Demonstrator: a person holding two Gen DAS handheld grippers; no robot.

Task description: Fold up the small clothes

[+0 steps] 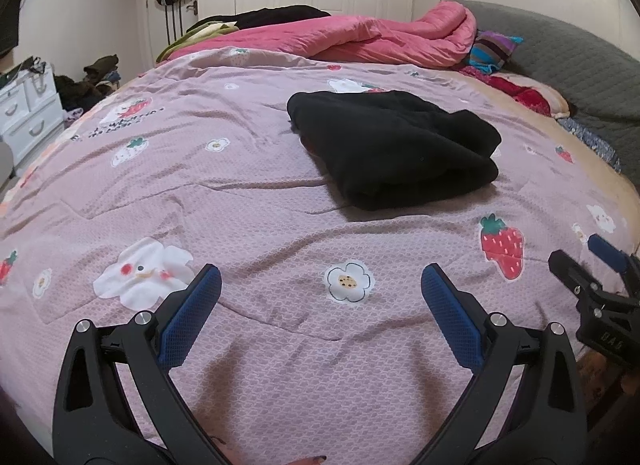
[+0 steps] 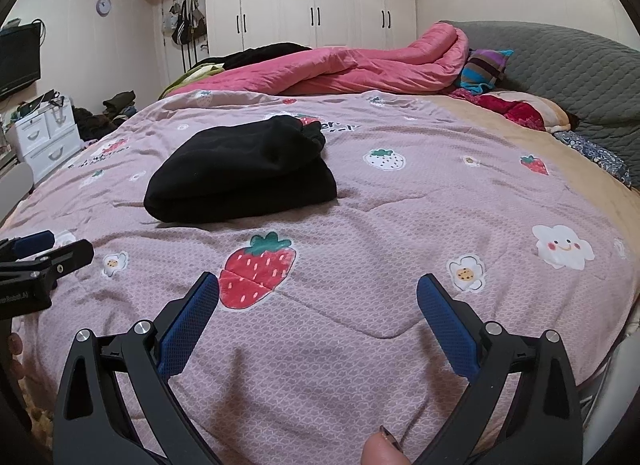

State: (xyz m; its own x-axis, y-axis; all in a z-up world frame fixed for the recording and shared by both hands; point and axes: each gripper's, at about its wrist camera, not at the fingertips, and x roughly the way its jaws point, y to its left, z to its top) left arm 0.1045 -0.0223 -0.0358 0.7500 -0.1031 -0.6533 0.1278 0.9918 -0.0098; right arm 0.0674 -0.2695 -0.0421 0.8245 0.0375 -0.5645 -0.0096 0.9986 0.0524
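Observation:
A black garment (image 1: 394,147) lies folded into a thick bundle on the pink strawberry-print bedspread (image 1: 240,201); it also shows in the right wrist view (image 2: 244,171), left of centre. My left gripper (image 1: 320,277) is open and empty, held low over the bedspread, well short of the garment. My right gripper (image 2: 318,285) is open and empty, near the bed's front edge, to the right of the garment. Each gripper shows at the edge of the other's view: the right gripper (image 1: 580,261) and the left gripper (image 2: 48,247).
A pink quilt (image 1: 360,37) and dark clothes (image 1: 264,17) are piled at the far side of the bed. A striped pillow (image 1: 494,47) and grey headboard (image 1: 580,65) are at the right. A white drawer unit (image 1: 28,109) stands at the left.

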